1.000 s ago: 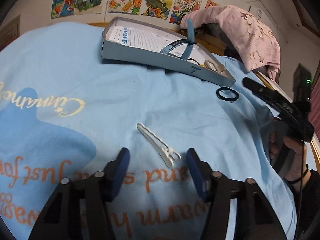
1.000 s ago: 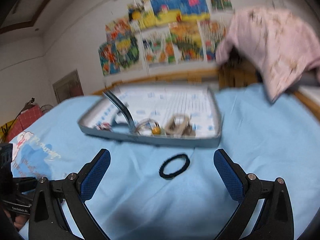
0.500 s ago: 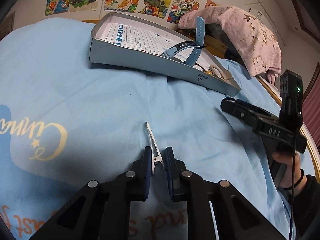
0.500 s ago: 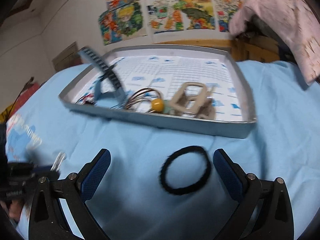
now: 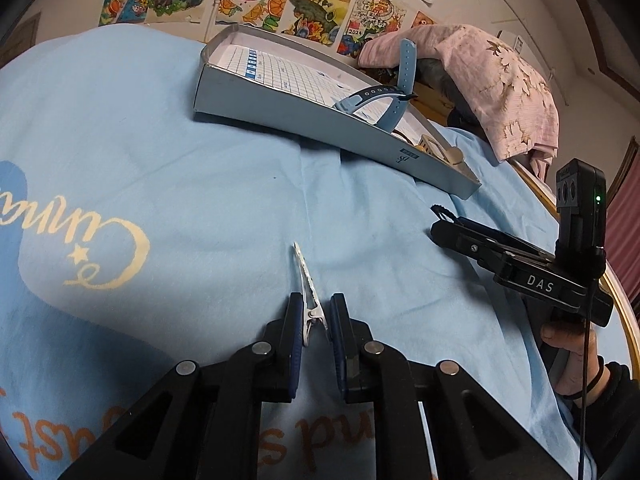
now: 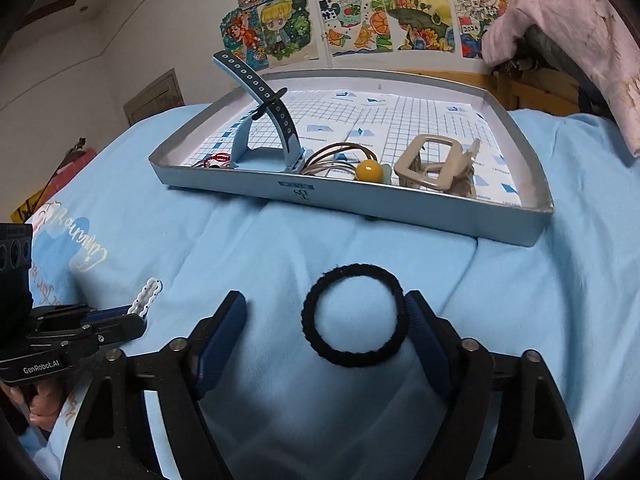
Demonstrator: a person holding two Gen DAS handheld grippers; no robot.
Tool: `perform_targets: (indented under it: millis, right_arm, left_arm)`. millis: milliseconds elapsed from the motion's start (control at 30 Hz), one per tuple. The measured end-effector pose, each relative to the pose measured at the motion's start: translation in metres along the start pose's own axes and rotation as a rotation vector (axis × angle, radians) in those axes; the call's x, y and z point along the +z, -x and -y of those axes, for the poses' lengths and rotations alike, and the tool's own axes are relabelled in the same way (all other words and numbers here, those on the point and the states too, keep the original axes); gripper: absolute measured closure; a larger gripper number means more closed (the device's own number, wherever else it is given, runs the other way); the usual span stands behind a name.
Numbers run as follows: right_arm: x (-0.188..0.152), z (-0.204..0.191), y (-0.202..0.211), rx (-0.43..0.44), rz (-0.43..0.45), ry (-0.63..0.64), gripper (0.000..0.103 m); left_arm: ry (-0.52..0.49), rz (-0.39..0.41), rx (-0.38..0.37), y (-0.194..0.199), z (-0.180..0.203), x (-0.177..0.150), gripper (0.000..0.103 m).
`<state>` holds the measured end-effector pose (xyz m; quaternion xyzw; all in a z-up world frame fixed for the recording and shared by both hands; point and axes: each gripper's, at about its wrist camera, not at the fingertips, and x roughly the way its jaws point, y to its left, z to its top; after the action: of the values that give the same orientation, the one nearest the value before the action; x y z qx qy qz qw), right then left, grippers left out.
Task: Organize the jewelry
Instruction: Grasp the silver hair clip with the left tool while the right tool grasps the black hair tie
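L gripper [image 5: 314, 322], angled down, clamps hair clip [image 5: 308, 296]; R gripper [image 6: 324, 316] closing round hair tie [image 6: 354, 314], maybe touching.

Soft, fairly dim indoor light falls evenly on the pale blue printed cloth [image 6: 540, 280], and the shallow grey cardboard tray [image 6: 400, 208] throws only a thin shadow along its near wall. Both views stay sharp (no motion blur), though fisheye curvature bends everything beyond the tray toward black vignetted corners.
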<state>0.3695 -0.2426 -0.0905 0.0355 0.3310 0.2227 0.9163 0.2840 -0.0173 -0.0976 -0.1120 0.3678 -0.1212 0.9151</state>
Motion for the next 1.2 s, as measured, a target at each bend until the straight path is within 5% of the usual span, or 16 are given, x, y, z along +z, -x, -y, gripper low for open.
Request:
perform_targets:
  millis: [533,1200]
  right_arm:
    - [-0.009,-0.003,0.002,-0.005,0.008,-0.015,0.073]
    - [-0.022,-0.026,0.013,0.015,0.029,0.042,0.094]
  left_arm:
    - [-0.002,0.012,0.002,0.001,-0.001,-0.001,0.09]
    - [-0.056,0.081,0.023,0.014,0.009,-0.004,0.091]
